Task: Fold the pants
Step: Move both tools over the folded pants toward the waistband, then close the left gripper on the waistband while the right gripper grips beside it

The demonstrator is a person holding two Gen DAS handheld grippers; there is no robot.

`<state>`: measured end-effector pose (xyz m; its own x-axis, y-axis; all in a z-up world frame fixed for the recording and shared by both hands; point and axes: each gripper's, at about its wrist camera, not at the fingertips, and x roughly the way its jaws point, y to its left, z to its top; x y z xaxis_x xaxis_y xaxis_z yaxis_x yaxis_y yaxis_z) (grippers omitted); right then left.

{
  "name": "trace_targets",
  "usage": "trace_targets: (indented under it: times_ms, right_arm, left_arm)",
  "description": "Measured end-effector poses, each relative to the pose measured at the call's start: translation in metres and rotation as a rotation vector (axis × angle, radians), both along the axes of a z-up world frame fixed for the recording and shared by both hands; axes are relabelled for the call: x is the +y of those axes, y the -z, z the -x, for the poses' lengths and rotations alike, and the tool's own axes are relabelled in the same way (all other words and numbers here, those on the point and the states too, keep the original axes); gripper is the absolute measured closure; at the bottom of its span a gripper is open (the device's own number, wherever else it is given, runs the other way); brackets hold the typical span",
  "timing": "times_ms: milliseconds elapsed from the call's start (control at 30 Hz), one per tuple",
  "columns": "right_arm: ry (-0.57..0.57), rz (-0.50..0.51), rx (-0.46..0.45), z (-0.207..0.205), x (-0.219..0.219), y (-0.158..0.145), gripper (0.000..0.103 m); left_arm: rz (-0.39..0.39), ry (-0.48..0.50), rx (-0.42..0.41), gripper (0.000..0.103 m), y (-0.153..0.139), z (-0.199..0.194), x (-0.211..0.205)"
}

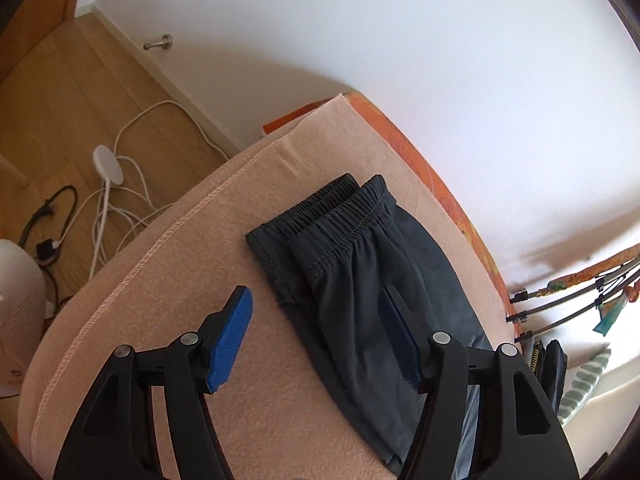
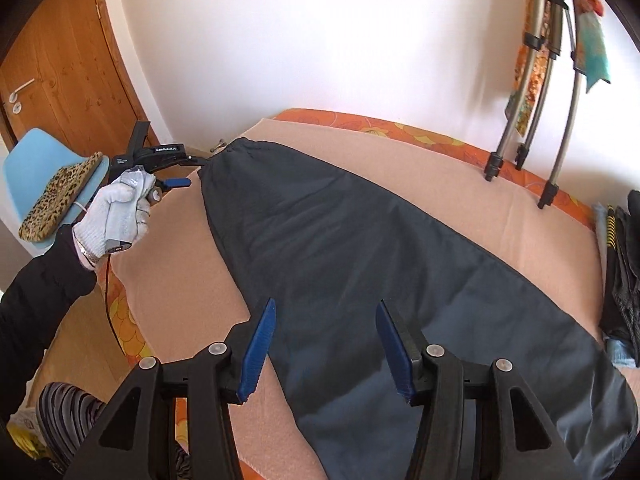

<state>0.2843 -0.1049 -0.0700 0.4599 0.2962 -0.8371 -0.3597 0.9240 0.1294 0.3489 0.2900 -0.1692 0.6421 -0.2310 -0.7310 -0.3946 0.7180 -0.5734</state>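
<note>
While dark navy pants point(image 2: 360, 264) of thin, smooth cloth lie lengthwise on a peach blanket point(image 2: 460, 184), both grippers hover over them with their blue ribbed pads spread apart, gripping nothing. The pants are doubled leg over leg into one long tapering shape; their gathered elastic waistband point(image 1: 340, 208) lies at the far end in the left wrist view, its two layers slightly offset, with pale stitching along the seams. The blanket is fuzzy, with a stitched edge, and covers a mattress in an orange flowered sheet point(image 2: 400, 126).

The left gripper point(image 1: 316, 340) hangs near the waistband, one finger over bare blanket, the other over the cloth. In the right wrist view it is held out by a hand point(image 2: 120, 208) in a white knitted glove, the arm in a black sleeve. The right gripper point(image 2: 326, 350) sits over the middle of the legs.

A white wall backs the bed. White cables point(image 1: 116, 184) trail across a wood floor point(image 1: 72, 92), and a wooden door point(image 2: 68, 72) stands behind a blue chair point(image 2: 28, 152).
</note>
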Motion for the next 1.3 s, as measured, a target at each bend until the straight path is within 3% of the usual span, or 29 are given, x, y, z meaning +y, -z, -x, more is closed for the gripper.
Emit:
trace_targets:
  times_ms: [267, 400, 500, 600, 733, 900, 1067, 1300]
  right_arm:
    - [-0.137, 0.024, -0.010, -0.061, 0.086, 0.018, 0.048]
    - [-0.163, -0.014, 0.039, -0.098, 0.119, 0.029, 0.048]
    - [-0.164, 0.001, 0.060, -0.133, 0.145, 0.041, 0.049]
    - [-0.171, -0.005, 0.100, -0.168, 0.170, 0.051, 0.049]
    - [-0.151, -0.101, 0.170, -0.214, 0.197, 0.055, 0.049]
    - [-0.148, -0.165, 0.277, -0.262, 0.247, 0.068, 0.048]
    - [-0.149, -0.093, 0.342, -0.297, 0.296, 0.089, 0.045]
    - [-0.135, 0.038, 0.410, -0.316, 0.327, 0.128, 0.041]
  left_arm:
    - [0.025, -0.019, -0.078, 0.037, 0.007, -0.005, 0.001]
    - [-0.043, -0.004, -0.112, 0.040, 0.003, -0.003, -0.011]
    - [-0.173, 0.014, -0.098, 0.068, 0.004, -0.008, -0.018]
    - [-0.187, 0.025, -0.131, 0.083, 0.000, -0.008, -0.021]
    - [-0.225, 0.043, -0.182, 0.090, -0.007, -0.004, -0.027]
    - [-0.292, 0.067, -0.219, 0.092, -0.014, -0.001, -0.038]
    - [-0.296, 0.083, -0.242, 0.093, -0.017, 0.001, -0.040]
    - [-0.303, 0.157, -0.262, 0.097, -0.020, -0.001, -0.051]
